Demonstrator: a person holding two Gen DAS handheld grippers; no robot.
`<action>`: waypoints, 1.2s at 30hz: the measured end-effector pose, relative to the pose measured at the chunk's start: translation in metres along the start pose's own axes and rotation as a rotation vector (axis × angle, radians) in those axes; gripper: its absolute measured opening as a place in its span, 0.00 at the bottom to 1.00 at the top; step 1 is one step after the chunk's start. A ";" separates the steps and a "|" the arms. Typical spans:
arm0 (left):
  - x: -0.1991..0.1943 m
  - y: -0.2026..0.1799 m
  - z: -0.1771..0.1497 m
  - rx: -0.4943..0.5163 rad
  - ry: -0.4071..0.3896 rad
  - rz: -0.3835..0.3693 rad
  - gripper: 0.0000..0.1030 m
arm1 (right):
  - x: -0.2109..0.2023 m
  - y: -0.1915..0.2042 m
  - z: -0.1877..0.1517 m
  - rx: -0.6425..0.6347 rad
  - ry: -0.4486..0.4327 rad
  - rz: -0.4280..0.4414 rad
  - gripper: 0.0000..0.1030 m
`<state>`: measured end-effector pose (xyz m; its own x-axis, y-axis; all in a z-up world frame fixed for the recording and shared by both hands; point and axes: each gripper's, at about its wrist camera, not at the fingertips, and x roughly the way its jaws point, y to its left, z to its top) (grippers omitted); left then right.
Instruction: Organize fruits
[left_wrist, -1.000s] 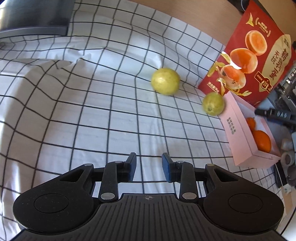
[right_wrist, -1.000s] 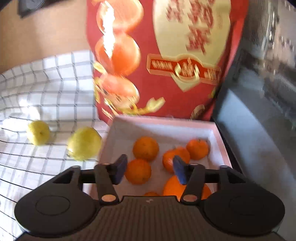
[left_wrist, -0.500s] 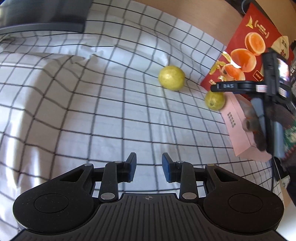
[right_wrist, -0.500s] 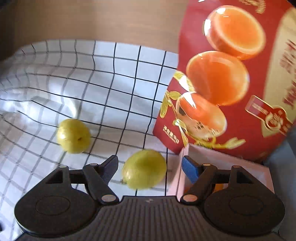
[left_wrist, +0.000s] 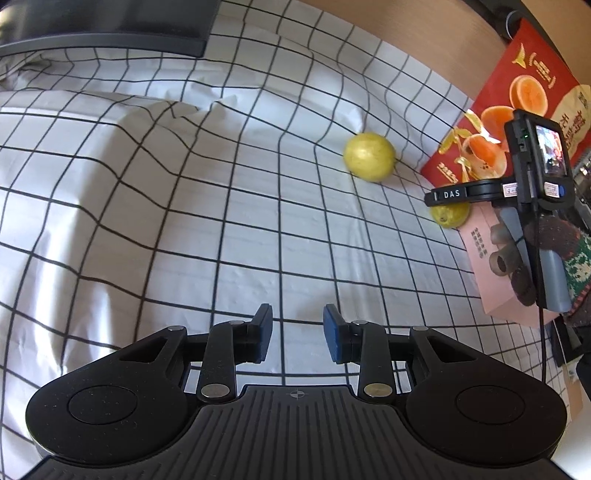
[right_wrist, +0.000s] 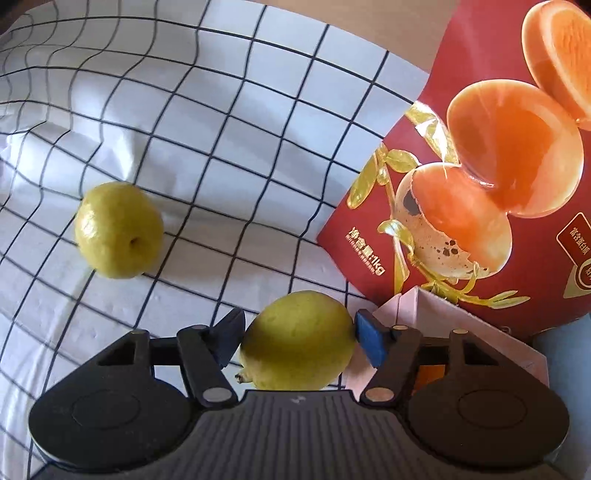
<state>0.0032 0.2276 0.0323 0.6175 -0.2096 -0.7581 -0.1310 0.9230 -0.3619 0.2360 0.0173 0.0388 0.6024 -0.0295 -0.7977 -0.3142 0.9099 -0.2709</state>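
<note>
The nearer yellow-green fruit (right_wrist: 299, 341) lies low in the middle of the right wrist view, between the two fingers of the right gripper (right_wrist: 297, 341), on the white checked cloth (right_wrist: 221, 147) and just beside the corner of the pink box (right_wrist: 443, 325). The jaws of this gripper are closing around it; both blue pads seem to be at its sides (whether they already press on it, I cannot tell for sure). A second yellow-green fruit (right_wrist: 118, 230) rests apart on the cloth, at the left of the same view. Behind the pink box, at the upper right, a red carton (right_wrist: 498, 184) with printed orange halves stands tilted. In the left wrist view, the left gripper (left_wrist: 297, 338) is at the bottom centre above bare cloth, its jaws only a little open, with nothing between them. At the right edge of this view a hand (left_wrist: 546, 240) in a dark knitted glove holds the right gripper over the nearer fruit, and the second fruit is seen in the upper right part.
</note>
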 end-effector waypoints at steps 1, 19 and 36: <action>0.000 0.000 0.000 0.000 0.003 -0.003 0.33 | -0.003 0.000 -0.002 0.007 0.001 0.018 0.63; 0.012 -0.008 0.001 -0.010 0.007 -0.003 0.33 | -0.125 0.050 -0.109 0.039 -0.078 0.339 0.56; 0.084 -0.109 0.135 0.354 -0.128 0.028 0.33 | -0.139 0.042 -0.144 0.097 -0.157 0.341 0.67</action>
<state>0.1740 0.1527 0.0818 0.7126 -0.1612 -0.6828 0.1128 0.9869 -0.1154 0.0333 -0.0001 0.0609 0.5825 0.3384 -0.7390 -0.4497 0.8916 0.0538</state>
